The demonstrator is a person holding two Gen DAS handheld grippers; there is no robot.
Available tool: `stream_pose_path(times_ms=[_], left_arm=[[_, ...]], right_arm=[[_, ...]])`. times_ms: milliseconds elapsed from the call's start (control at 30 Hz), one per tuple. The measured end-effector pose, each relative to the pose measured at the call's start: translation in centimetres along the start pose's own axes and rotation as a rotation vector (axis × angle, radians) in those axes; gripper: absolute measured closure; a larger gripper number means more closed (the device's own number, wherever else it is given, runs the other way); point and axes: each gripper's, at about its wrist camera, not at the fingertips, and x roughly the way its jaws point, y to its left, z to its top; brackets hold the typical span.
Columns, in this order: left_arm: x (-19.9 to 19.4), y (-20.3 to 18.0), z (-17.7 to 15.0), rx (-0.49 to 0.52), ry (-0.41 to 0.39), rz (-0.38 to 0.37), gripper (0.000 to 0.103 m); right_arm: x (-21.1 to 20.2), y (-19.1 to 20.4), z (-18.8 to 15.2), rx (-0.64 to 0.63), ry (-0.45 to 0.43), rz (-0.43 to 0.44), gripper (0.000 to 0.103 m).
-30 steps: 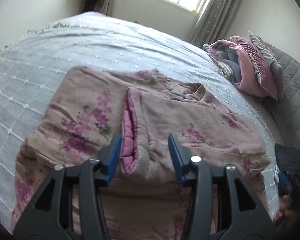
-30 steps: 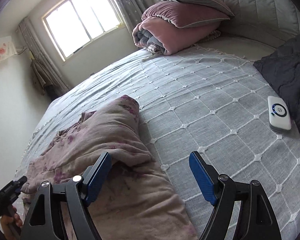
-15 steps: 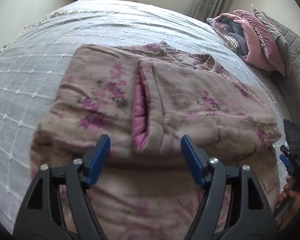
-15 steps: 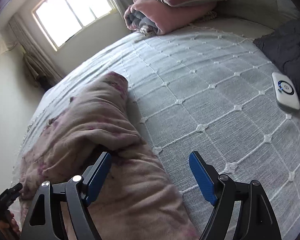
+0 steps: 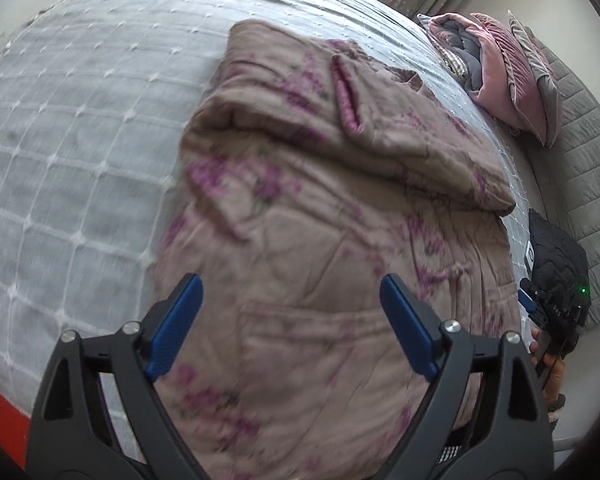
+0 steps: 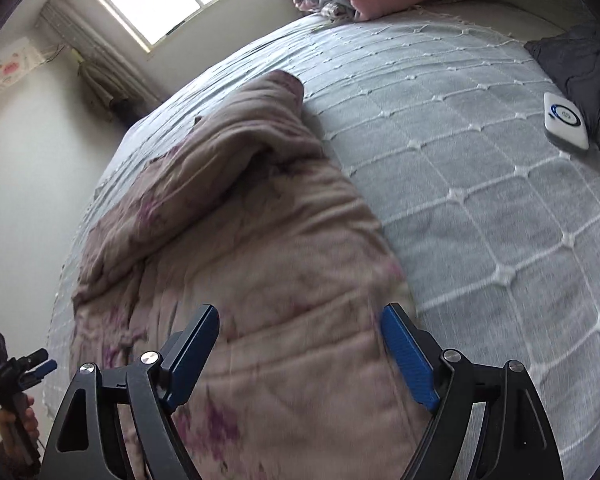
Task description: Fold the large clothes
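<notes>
Garment: a padded, pink-beige floral coat lying on the bed, both sleeves folded across the body. Left gripper: jaws opening, spread wide above the lower part of the coat, nothing clasped; pads clear of the fabric. Right gripper: jaws also opening, spread wide over the coat's right edge, nothing clasped. Folded sleeve: lies over the upper body beyond the right gripper. Bedspread: grey, white grid stitching, beneath the coat. White device: on the bedspread, well apart from the coat, beside a dark garment. Pink pillows: stacked at the headboard.
</notes>
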Motion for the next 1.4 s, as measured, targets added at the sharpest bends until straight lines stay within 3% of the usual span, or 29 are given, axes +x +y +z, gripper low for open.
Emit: stream_pose_path(times_ms=[200, 333, 567, 633, 767, 967, 1133, 1200, 1233, 1267, 1300, 1333, 1400], left_arm=[[-0.2, 4.0, -4.0, -0.037, 0.07, -0.071, 0.013], [0.2, 5.9, -6.0, -0.038, 0.089, -0.065, 0.013], [2.6, 7.5, -9.0, -0.044, 0.178, -0.173, 0.013], [2.6, 7.4, -9.6, -0.02, 0.14, -0.183, 0.013], [2.5, 7.0, -10.3, 0.004, 0.101, -0.196, 0.012], [3.1, 6.9, -11.1, -0.056, 0.117, -0.377, 0.012], [3.7, 6.3, -11.4, -0.052, 0.088, -0.405, 0.012], [3.7, 6.5, -11.4, -0.072, 0.075, -0.421, 0.016], [3.6, 6.7, -11.4, -0.081, 0.071, -0.428, 0.024], [3.6, 7.0, -11.5, -0.099, 0.066, -0.428, 0.036], [3.7, 7.3, -11.6, -0.116, 0.068, -0.44, 0.047], [4.0, 7.7, -11.7, -0.15, 0.084, -0.464, 0.067], [4.3, 8.3, -11.9, -0.204, 0.094, -0.506, 0.073]], right_arm=[[-1.8, -1.0, -2.5, -0.045, 0.043, 0.027, 0.018], [-3.2, -2.5, -4.0, -0.043, 0.054, 0.063, 0.018], [-3.8, -5.6, -6.3, -0.01, 0.102, 0.11, 0.018], [-3.1, -6.7, -7.0, 0.022, 0.136, 0.124, 0.018], [-3.0, -7.9, -7.5, 0.068, 0.098, 0.226, 0.014], [-1.8, -6.6, -7.9, 0.047, 0.165, 0.372, 0.012], [-0.9, -5.6, -7.7, 0.04, 0.182, 0.397, 0.012], [-0.6, -5.3, -7.6, 0.05, 0.184, 0.419, 0.017], [-0.3, -5.1, -7.6, 0.055, 0.186, 0.433, 0.021], [-0.2, -5.3, -7.8, 0.063, 0.195, 0.446, 0.036], [0.0, -5.4, -8.0, 0.08, 0.21, 0.455, 0.059], [0.6, -5.4, -8.2, 0.11, 0.228, 0.468, 0.069], [0.4, -5.0, -8.2, 0.108, 0.217, 0.466, 0.076]])
